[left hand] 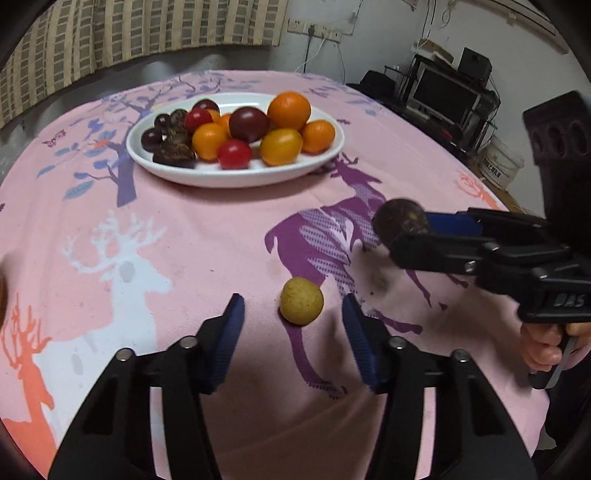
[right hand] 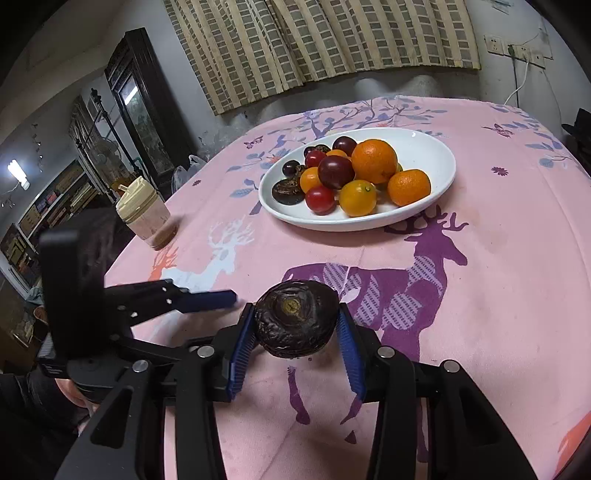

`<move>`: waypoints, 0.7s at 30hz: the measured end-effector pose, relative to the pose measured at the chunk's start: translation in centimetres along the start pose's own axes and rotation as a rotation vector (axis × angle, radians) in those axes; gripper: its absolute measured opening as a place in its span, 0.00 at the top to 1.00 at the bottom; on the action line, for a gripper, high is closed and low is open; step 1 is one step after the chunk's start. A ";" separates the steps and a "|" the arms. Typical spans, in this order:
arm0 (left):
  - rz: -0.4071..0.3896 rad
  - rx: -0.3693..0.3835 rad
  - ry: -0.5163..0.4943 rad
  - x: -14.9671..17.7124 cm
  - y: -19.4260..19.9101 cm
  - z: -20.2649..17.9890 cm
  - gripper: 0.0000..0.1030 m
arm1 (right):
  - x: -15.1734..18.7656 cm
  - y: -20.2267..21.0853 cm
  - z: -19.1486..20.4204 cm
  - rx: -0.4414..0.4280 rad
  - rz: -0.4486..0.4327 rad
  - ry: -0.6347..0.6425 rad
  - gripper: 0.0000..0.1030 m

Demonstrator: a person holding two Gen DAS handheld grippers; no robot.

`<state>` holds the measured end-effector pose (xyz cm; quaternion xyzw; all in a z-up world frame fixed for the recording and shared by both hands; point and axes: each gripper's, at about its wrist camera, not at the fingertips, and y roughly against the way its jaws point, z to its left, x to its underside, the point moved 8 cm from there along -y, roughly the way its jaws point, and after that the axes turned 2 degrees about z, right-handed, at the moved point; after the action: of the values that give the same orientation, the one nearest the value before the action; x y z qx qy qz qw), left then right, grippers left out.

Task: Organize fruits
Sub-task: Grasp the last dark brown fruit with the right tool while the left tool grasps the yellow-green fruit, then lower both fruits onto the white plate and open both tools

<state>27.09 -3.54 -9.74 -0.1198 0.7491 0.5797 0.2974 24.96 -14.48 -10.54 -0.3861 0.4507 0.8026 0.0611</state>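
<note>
While the right gripper (right hand: 295,325) is pinching a wrinkled dark-purple round fruit (right hand: 295,317) above the desk (right hand: 480,295), the left gripper (left hand: 293,314) is hovering spread beside a small yellow-tan round fruit (left hand: 301,301).

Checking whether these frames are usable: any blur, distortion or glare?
Left wrist view: fisheye bends the table edge, plate sharp, the right gripper slightly soft. Right wrist view: dark corners, bright lamp flaring at left, dark fruit crisp.

A checked curtain (right hand: 321,48) hung on the back wall beside white wall sockets (left hand: 314,29). A dark glass-fronted cabinet (right hand: 136,107) stood left, a lit bulb (right hand: 18,177) beyond it. A black monitor (left hand: 443,96) sat on a dark stand.
</note>
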 end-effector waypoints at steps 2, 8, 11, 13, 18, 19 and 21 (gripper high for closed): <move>0.000 -0.007 -0.003 -0.1 -0.2 -0.1 0.56 | 0.0 0.2 0.2 -0.012 -0.004 -0.005 0.57; -0.005 -0.011 -0.019 -0.5 -0.4 -0.6 0.56 | -0.1 0.6 0.5 -0.023 -0.015 -0.005 0.57; 0.009 -0.008 -0.048 0.0 -0.6 -1.4 0.66 | -0.1 0.7 0.4 -0.015 -0.017 -0.004 0.57; 0.008 -0.022 -0.064 0.1 -0.6 -1.6 0.72 | -0.1 0.8 0.3 -0.010 -0.019 -0.006 0.57; 0.012 -0.016 -0.041 0.0 -0.5 -1.0 0.76 | 0.0 0.6 -0.1 -0.001 -0.015 -0.011 0.57; 0.008 -0.030 -0.031 -0.2 -0.3 -0.6 0.76 | 0.1 0.6 -0.2 0.008 -0.015 -0.008 0.57; -0.009 -0.031 -0.016 -0.8 0.4 0.1 0.76 | -0.1 0.8 -0.4 0.020 -0.026 -0.005 0.57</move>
<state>27.49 -3.45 -8.95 -0.1232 0.7372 0.5907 0.3040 24.89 -15.21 -10.07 -0.3891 0.4534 0.7982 0.0766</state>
